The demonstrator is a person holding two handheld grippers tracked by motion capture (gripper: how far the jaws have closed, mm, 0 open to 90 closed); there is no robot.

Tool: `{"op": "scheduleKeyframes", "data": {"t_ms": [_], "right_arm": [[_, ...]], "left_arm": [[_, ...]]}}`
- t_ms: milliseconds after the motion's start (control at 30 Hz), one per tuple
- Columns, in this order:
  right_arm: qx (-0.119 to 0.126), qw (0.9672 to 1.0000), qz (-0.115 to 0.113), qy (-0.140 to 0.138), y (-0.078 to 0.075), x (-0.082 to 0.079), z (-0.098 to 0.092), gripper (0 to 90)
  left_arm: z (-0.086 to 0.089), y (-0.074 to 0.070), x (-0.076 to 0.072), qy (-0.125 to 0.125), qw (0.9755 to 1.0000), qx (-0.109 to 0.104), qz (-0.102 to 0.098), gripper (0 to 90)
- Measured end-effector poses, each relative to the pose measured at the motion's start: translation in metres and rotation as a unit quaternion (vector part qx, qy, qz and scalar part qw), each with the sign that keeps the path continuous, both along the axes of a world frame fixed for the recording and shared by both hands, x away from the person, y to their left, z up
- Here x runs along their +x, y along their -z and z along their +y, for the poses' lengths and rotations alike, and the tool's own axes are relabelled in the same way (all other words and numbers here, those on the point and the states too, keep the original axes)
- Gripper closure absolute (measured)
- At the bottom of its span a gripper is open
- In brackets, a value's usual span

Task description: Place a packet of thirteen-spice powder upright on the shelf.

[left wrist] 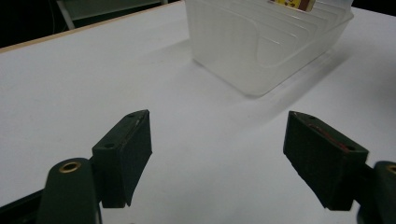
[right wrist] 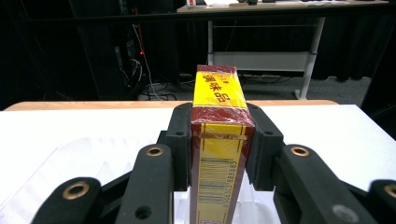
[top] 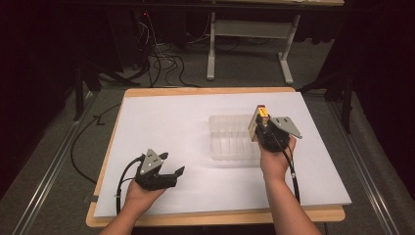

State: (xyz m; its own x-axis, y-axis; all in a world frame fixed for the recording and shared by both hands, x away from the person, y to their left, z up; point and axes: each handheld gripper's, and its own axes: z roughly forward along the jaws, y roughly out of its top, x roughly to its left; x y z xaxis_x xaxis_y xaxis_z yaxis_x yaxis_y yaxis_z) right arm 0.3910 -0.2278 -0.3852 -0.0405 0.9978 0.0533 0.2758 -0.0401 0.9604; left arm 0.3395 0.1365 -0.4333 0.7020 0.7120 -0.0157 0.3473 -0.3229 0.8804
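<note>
Bare white sheet (top: 171,127) left of clear ribbed bin (top: 230,137)

Table (top: 147,105): fills the middle of the high view, with floor on every side.
Bin (top: 227,137): on the table, right of centre.
Box (top: 258,122): between the jaws of the right gripper (top: 262,128), above the bin's right end.
Right gripper: right of the bin, over its right edge.
Left gripper (top: 172,169): near the table's front edge, left of the bin and well apart from it.
Desk (top: 249,29): behind the table, on the floor.
Cables (top: 161,61): on the floor behind the table's left corner.
</note>
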Motion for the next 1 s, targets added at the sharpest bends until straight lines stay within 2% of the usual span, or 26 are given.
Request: {"op": "scheduleKeyframes", "data": {"t_ms": [233,733,1000], "right_arm": [[0.001,1.0000,0.004,0.004,0.006,0.001,0.002,67.7],[-0.002,0.9998,0.017,0.011,0.028,0.011,0.006,67.6],[-0.007,0.9996,0.026,-0.002,0.037,0.013,0.007,65.5]], "left_arm": [[0.000,0.000,0.000,0.000,1.0000,0.000,0.000,24.2],[-0.004,0.002,-0.001,0.005,1.0000,0.008,0.001,24.2],[-0.004,0.003,-0.001,0.005,0.9999,0.010,0.004,24.2]]}}
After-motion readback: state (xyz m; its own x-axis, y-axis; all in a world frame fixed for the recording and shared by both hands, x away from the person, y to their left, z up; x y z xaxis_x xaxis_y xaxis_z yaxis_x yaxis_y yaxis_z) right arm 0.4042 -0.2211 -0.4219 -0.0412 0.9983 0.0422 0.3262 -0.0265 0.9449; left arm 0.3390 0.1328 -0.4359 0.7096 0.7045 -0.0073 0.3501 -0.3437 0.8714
